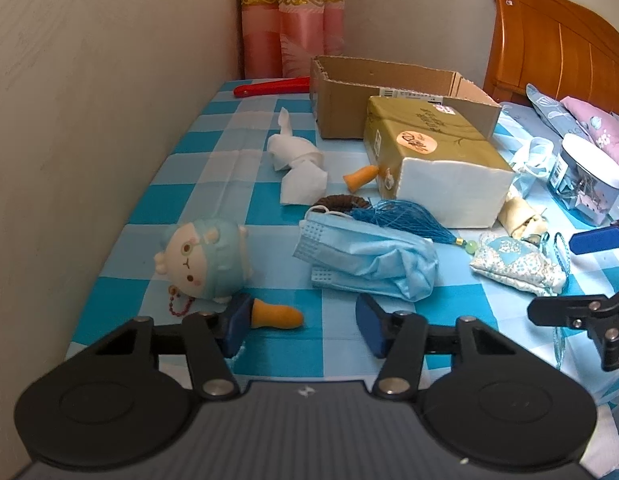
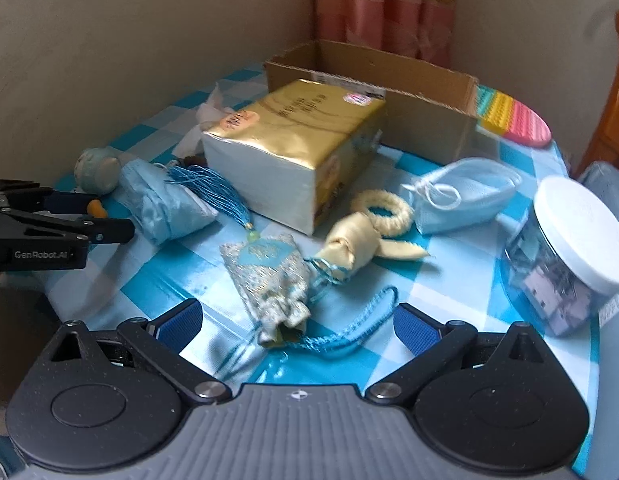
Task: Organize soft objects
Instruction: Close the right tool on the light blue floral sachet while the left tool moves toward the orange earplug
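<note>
L tongs (image 1: 299, 326) open w/ an orange earplug (image 1: 278, 316) between the tips, touching the left pad; right pad is clear of it, so no grip. Just beyond the left tip lies a plush (image 1: 203, 258). Ahead of the right tip: crumpled mask (image 1: 369, 258), then blue tassel (image 1: 405, 218), 2nd earplug (image 1: 359, 177), tissue wad (image 1: 297, 168) and tissue pack (image 1: 437, 164). Farthest: cardboard box (image 1: 389, 96).

R tongs (image 2: 297, 320) open, nothing gripped; a floral sachet (image 2: 271, 280) lies between the tips, its cord trailing toward the right tip. Beyond it: cream pouch (image 2: 349, 246), cream ring (image 2: 383, 208), 2nd mask (image 2: 465, 196). Jar (image 2: 569, 256) far right. All sit on the checked table (image 1: 213, 168).
</note>
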### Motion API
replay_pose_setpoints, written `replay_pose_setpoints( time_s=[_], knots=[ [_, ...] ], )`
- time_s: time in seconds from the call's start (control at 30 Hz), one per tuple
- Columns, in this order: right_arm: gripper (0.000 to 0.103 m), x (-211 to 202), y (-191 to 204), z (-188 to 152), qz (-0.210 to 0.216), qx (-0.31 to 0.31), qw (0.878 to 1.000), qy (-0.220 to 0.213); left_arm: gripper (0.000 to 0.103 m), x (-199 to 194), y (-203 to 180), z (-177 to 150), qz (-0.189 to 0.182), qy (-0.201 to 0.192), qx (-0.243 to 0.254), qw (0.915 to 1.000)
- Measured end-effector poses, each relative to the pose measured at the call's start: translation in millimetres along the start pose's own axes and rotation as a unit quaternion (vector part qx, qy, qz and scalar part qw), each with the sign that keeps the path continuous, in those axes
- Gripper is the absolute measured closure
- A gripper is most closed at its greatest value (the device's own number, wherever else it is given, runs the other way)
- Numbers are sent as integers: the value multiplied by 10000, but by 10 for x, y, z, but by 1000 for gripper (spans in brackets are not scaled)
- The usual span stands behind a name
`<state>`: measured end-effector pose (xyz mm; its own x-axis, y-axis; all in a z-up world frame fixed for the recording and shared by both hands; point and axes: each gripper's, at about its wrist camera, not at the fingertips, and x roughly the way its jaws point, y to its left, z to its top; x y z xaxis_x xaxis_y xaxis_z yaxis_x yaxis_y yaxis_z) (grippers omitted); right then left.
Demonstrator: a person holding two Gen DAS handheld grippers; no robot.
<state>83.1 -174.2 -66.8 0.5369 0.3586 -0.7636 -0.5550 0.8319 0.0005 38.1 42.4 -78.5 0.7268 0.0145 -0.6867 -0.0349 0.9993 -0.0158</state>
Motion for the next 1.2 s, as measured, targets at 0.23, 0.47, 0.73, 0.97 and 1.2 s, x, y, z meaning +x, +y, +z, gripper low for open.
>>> replay_pose_setpoints(
  time_s=[0.23, 0.47, 0.73, 0.97, 1.2],
  knots=[
    [23, 64, 84, 54, 207, -257, 9995, 20, 48, -1, -9, 8, 28, 24, -23, 10000],
    [33, 137, 177, 92, 293, -506, 9983, -16, 47, 4, -11, 11, 32, 32, -35, 10000],
    [59, 134, 240, 131, 69, -709, 9975, -31, 63, -3, -13, 23, -31, 66, 16, 10000],
    [64, -2, 221, 111, 17, -714, 9974, -83, 71, -53, -6, 47, -118, 144, 99, 9998],
    [64, -205, 182, 102, -24, -709, 9973, -203, 74, -202, -26, 47, -194, 109, 270, 9994]
  ],
)
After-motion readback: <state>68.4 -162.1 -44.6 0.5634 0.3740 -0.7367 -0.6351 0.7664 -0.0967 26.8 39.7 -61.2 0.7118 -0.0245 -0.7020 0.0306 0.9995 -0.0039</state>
